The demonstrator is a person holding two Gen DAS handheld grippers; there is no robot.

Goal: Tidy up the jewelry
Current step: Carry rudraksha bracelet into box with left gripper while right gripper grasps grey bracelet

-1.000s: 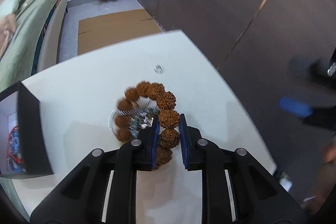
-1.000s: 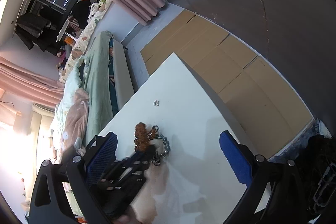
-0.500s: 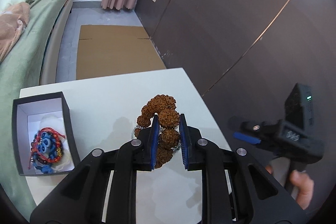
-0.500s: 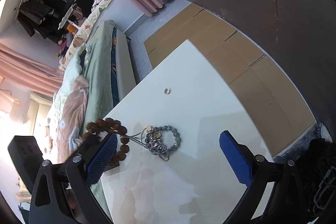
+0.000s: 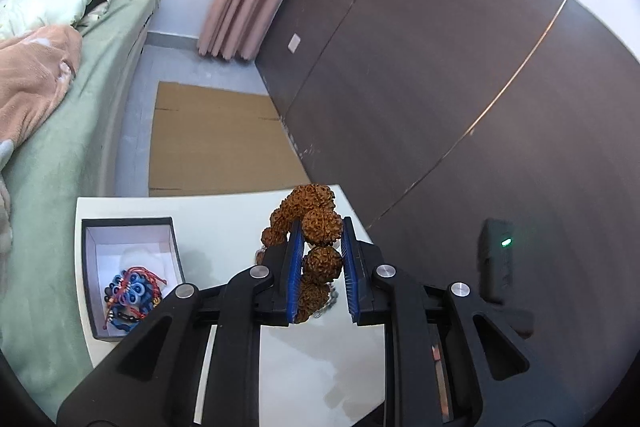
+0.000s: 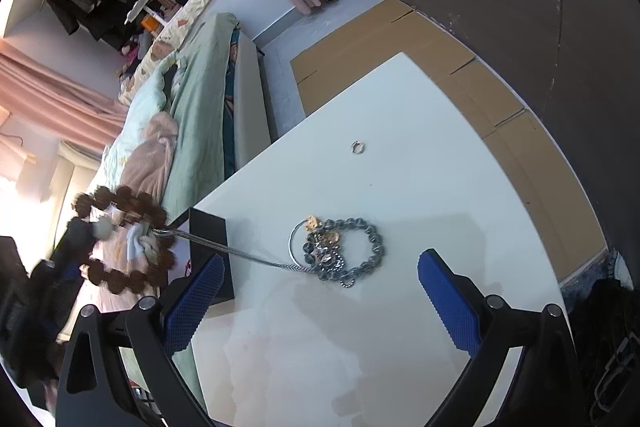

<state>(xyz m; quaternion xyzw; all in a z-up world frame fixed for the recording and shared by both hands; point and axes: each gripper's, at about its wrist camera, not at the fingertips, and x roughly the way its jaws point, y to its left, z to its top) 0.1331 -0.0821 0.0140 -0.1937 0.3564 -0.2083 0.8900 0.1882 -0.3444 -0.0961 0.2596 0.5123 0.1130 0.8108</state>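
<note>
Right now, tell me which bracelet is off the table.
The brown bead bracelet, gripped in the left claw. The chain bracelet lies on the table; the red-blue ones sit in the box.

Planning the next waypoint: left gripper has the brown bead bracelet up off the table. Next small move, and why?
Probably pause the lift and free the snag. The left gripper is shut on the brown bead bracelet, but in the right wrist view a silver chain runs taut from it to the metal jewelry pile on the table. The right gripper is open nearby.
</note>
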